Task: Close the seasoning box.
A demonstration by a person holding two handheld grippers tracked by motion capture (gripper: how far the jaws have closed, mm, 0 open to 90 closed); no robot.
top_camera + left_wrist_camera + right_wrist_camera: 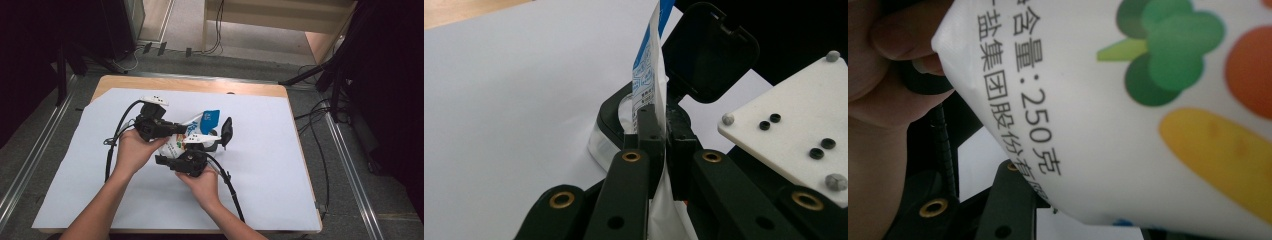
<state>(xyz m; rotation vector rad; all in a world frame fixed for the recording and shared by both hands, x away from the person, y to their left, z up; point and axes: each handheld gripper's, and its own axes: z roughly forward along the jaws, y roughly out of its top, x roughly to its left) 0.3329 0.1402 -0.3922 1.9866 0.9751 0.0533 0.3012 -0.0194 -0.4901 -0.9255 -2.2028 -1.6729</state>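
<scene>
Nearest the person, the right claw [186, 161] is sitting in the right hand [202, 181], with its cable [231, 192] trailing back toward the near edge of the surface [270, 165]. In the right gripper view the white bag [1128, 115] is lying directly against the camera, printed with dark characters, a green vegetable, an orange one and a yellow one; the bag is covering the jaw tips, so it cannot be told whether the right claw is pinching the bag or merely standing beside it. Just beyond and to the left of the right claw, the left claw [172, 128] is resting in the left hand [134, 150], with its own cable [117, 132] looping out to the left. In the left gripper view the left claw [665, 131] is pressed together on the upper, flattened part of the bag [651, 75], and the thin white and blue edge is rising upright from between the two black jaws. In the high view the bag [196, 131] is being held between the two claws, above the white sheet [260, 150] covering the surface, with its blue top [211, 117] pointing away from the left claw. Directly beyond the left claw's tips, a small clear container [611, 132] with a black rim is standing on the sheet, touching or nearly touching the bag, and its black hinged lid [709, 50] is standing open and upright behind it. The grey plate [794, 125] of the right claw is lying just right of the left claw.
</scene>
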